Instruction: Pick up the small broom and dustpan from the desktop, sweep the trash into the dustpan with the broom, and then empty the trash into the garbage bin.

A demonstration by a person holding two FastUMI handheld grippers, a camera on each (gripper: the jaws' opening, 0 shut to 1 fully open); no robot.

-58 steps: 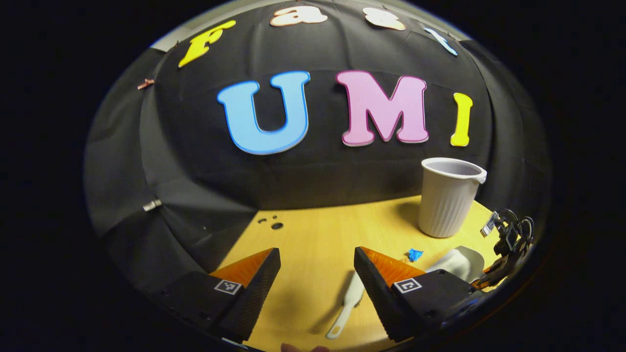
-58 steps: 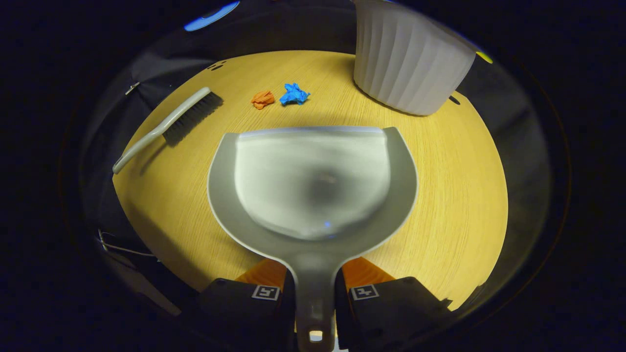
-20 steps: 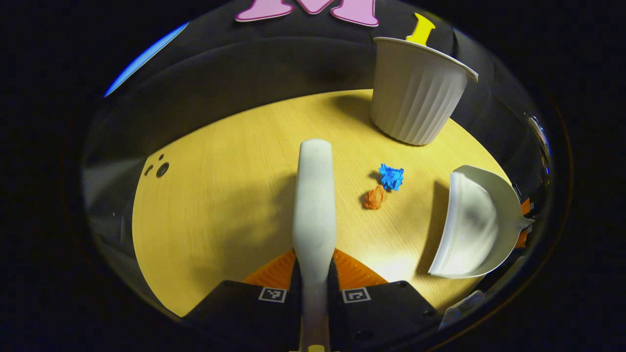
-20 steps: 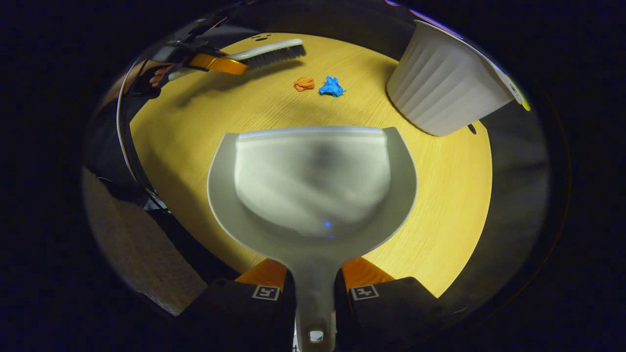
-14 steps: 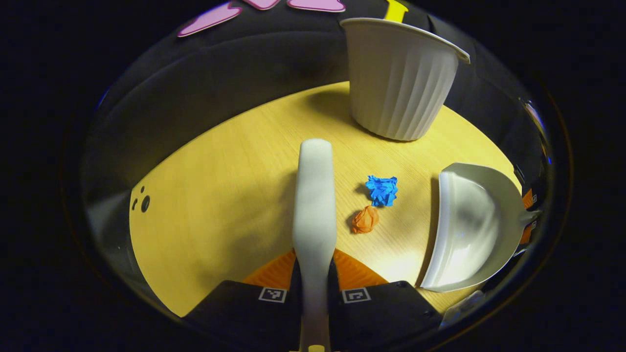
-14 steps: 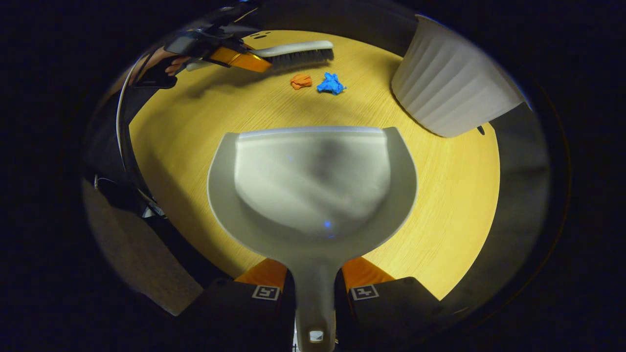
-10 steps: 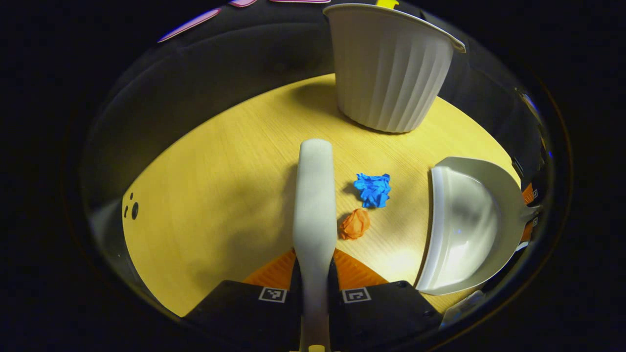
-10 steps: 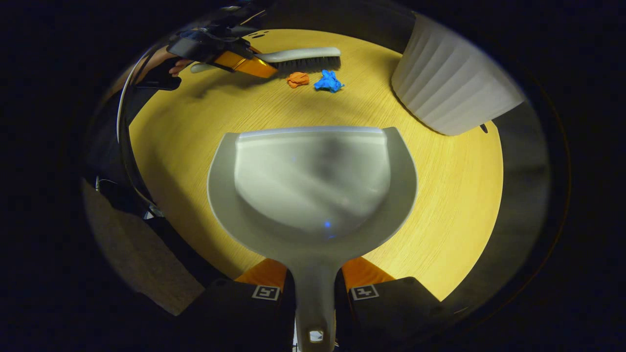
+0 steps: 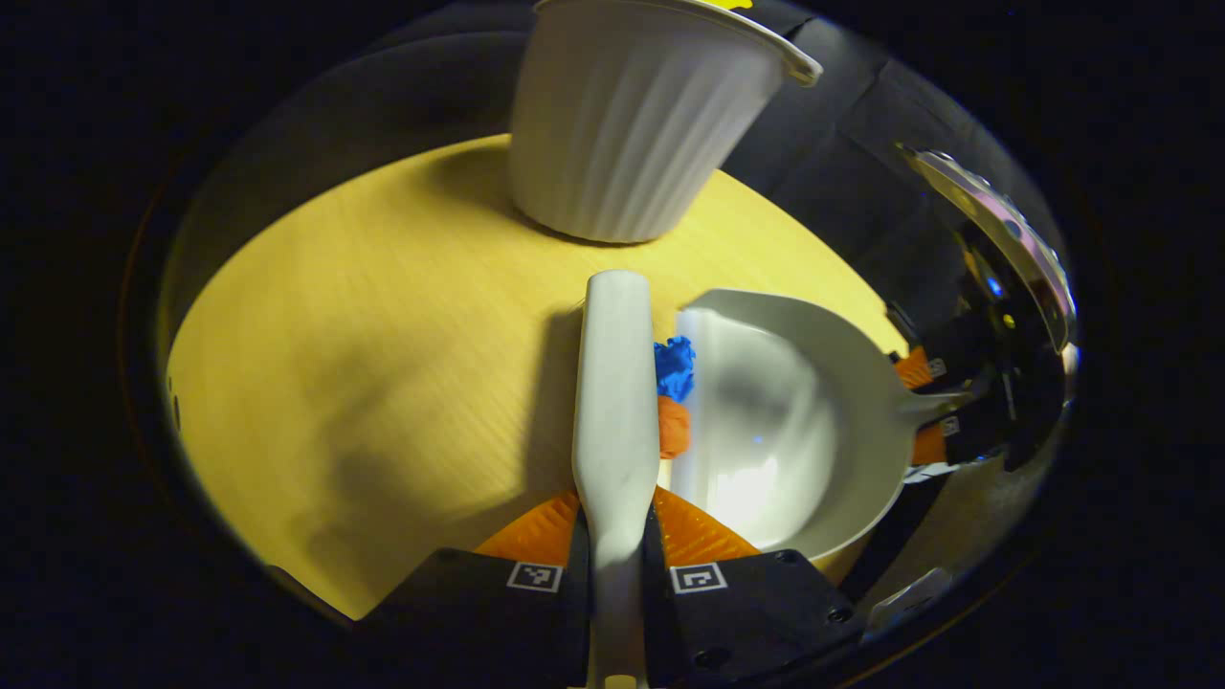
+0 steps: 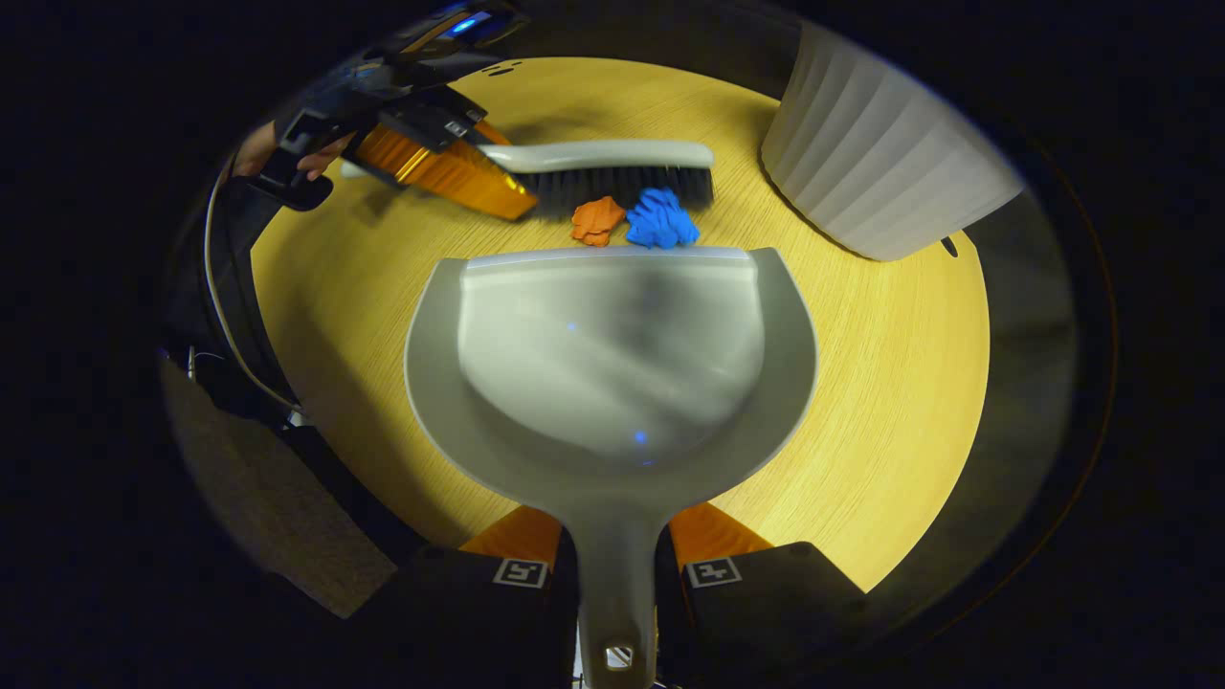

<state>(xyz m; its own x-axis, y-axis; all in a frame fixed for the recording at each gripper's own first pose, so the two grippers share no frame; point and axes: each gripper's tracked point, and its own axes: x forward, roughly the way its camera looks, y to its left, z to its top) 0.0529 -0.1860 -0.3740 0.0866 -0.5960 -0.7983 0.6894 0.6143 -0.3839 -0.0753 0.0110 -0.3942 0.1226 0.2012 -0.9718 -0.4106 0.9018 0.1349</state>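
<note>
Broom (image 10: 603, 158): clenched by left gripper (image 9: 612, 536), bristles touching orange scrap (image 10: 595, 219) and blue scrap (image 10: 660, 220) at the dustpan (image 10: 612, 354) lip. Dustpan: handle clamped by right gripper (image 10: 615, 560), lip on desktop (image 10: 890, 383), pan empty. Garbage bin (image 9: 636, 115): upright beside it, inside hidden. Risk: scraps could slide under a lifted lip or roll off the sides.

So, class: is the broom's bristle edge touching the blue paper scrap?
Touching. In the right gripper view the broom bristles press straight against the blue scrap, with no table showing between them, just ahead of the dustpan lip.
</note>
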